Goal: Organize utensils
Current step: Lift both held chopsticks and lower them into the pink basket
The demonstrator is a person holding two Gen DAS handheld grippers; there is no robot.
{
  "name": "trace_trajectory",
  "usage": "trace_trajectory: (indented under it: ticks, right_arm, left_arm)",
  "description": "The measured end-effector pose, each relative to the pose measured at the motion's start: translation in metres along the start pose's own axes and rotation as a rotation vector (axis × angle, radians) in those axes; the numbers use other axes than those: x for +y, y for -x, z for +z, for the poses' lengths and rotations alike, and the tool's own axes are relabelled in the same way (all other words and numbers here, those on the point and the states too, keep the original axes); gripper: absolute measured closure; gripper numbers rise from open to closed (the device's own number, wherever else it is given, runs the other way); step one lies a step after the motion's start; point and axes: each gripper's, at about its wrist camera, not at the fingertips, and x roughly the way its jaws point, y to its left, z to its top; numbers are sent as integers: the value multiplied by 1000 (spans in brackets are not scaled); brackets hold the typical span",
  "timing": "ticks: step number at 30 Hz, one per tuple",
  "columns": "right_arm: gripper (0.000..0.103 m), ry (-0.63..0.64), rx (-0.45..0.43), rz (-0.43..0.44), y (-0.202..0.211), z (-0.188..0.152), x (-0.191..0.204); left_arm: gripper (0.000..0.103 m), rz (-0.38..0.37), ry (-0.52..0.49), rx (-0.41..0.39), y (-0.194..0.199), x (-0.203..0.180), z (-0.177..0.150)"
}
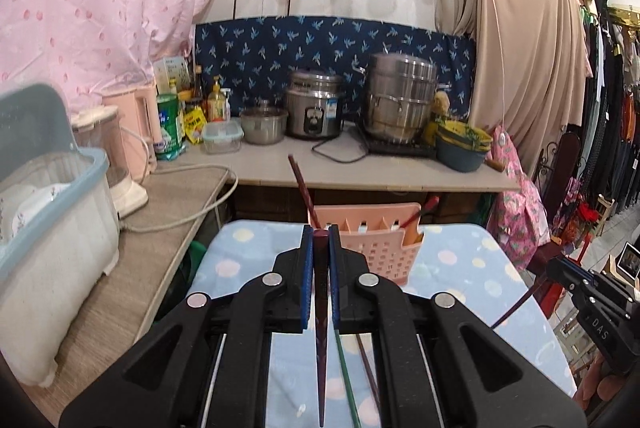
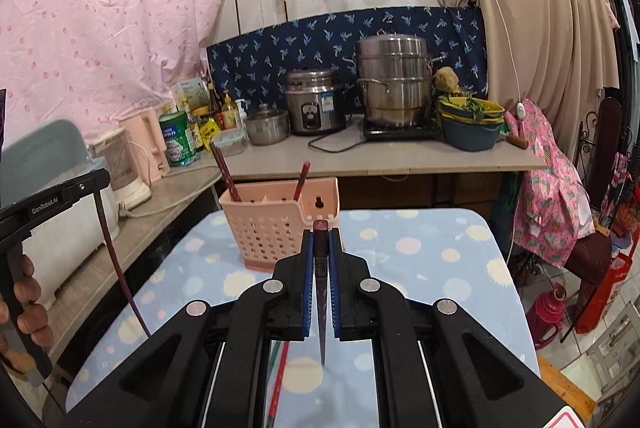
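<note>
The left hand-held gripper [image 1: 321, 240] is clamped on a dark red chopstick [image 1: 321, 328], and the right hand-held gripper [image 2: 321, 240] grips a second dark chopstick [image 2: 321, 308] the same way. Each stick runs lengthwise down the slot between the blue pads, thick end at the fingertips and pointing toward the pink utensil basket [image 2: 276, 228], thin tip trailing back toward the camera. The long axis therefore lies along the fingers, roughly level rather than upright.

The basket stands at the far edge of the dotted blue cloth [image 2: 420, 260], near both grippers, with two chopsticks already leaning in its compartments. More chopsticks, one green [image 1: 346, 380] and one brown, lie on the cloth below the left gripper.

The likely trouble is in the drop. The sticks must be tipped upright to enter a compartment; held only by a thin section, one could pivot or slip in the pads. A stick lowered at a slant may catch the rim or a divider and push the light basket back off the cloth. With both grippers heading for one opening, they could also knock each other or the leaning sticks.
</note>
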Motion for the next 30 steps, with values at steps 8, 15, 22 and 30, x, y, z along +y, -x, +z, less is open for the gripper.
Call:
trace_trajectory:
  ticks: [8,15,22,30]
  right_arm:
    - [96,-6,-91,45,-8,40,8]
    - [96,4,-207,90,-22,92,22]
    - [96,-23,-276,132,-54,140,28]
    - [96,-32,-235,136,-104,150,31]
  left_arm:
    - [96,-13,2,-111,-5,-6,47]
    - [96,-23,26,-223,-18,-5,95]
    - [96,-21,47,-293,-45,-6,130]
    - [96,-15,66,-265,-95,-1,134]
